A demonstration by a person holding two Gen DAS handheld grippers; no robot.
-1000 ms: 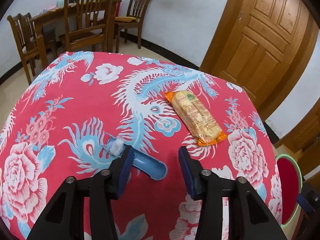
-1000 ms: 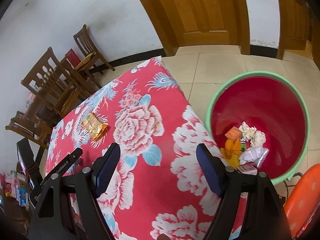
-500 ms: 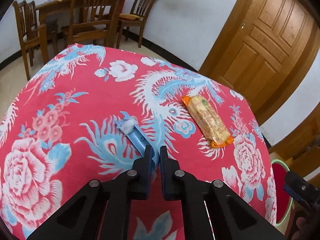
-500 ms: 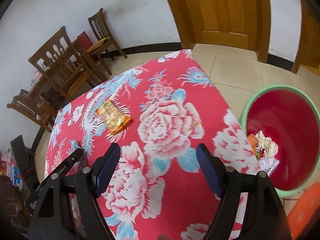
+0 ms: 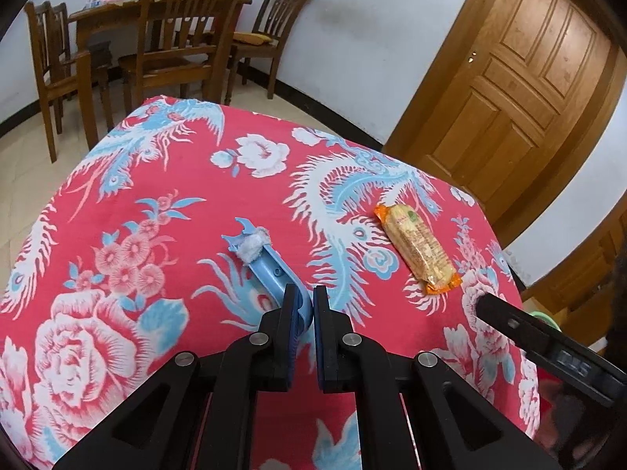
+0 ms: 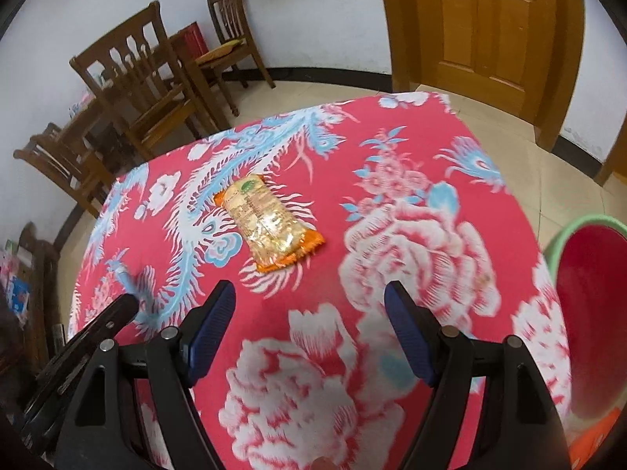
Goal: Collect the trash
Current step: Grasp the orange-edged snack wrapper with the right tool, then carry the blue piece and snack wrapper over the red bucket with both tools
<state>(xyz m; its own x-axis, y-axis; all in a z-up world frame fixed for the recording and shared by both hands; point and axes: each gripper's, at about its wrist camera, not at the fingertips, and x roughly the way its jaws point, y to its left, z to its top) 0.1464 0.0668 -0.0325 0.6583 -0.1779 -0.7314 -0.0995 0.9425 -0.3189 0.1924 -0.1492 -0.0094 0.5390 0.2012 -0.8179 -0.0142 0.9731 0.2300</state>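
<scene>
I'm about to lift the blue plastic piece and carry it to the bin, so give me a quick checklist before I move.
1. Left gripper shut on the blue plastic piece: ok, gripped at its near end.
2. White wad on the piece's far end secure: cannot tell; it may drop off.
3. Piece off the tablecloth: cannot tell.
4. Right gripper free: ok, open and holding nothing.
5. Snack wrapper within reach of the right gripper: ok, lying flat ahead of it.
6. Red bin reachable: ok, beside the table's right edge.
</scene>
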